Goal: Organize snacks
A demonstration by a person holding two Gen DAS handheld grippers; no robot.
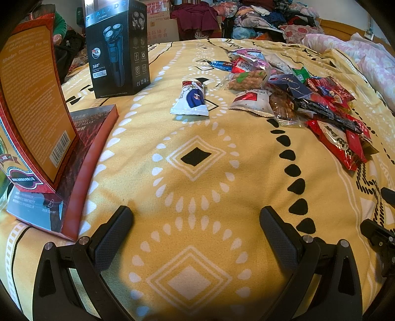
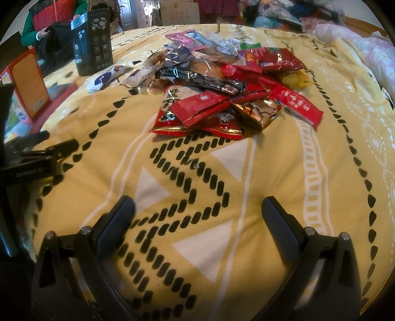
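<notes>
A pile of snack packets [image 1: 296, 98] lies on the yellow patterned bedspread [image 1: 197, 187], mostly red wrappers with a long black one on top. In the right wrist view the pile [image 2: 222, 91] is ahead of centre. A white and blue packet [image 1: 191, 100] lies alone, left of the pile; it also shows in the right wrist view [image 2: 105, 77]. My left gripper [image 1: 196, 222] is open and empty above the bedspread, well short of the packets. My right gripper [image 2: 197, 210] is open and empty, short of the pile.
A black shaver box [image 1: 118, 49] stands at the back left. An orange box [image 1: 32, 103] stands on a flat red box [image 1: 81, 158] at the left. Clothes [image 1: 259, 17] are heaped behind the bed. A person in a green and red top [image 2: 54, 22] sits beyond the bed.
</notes>
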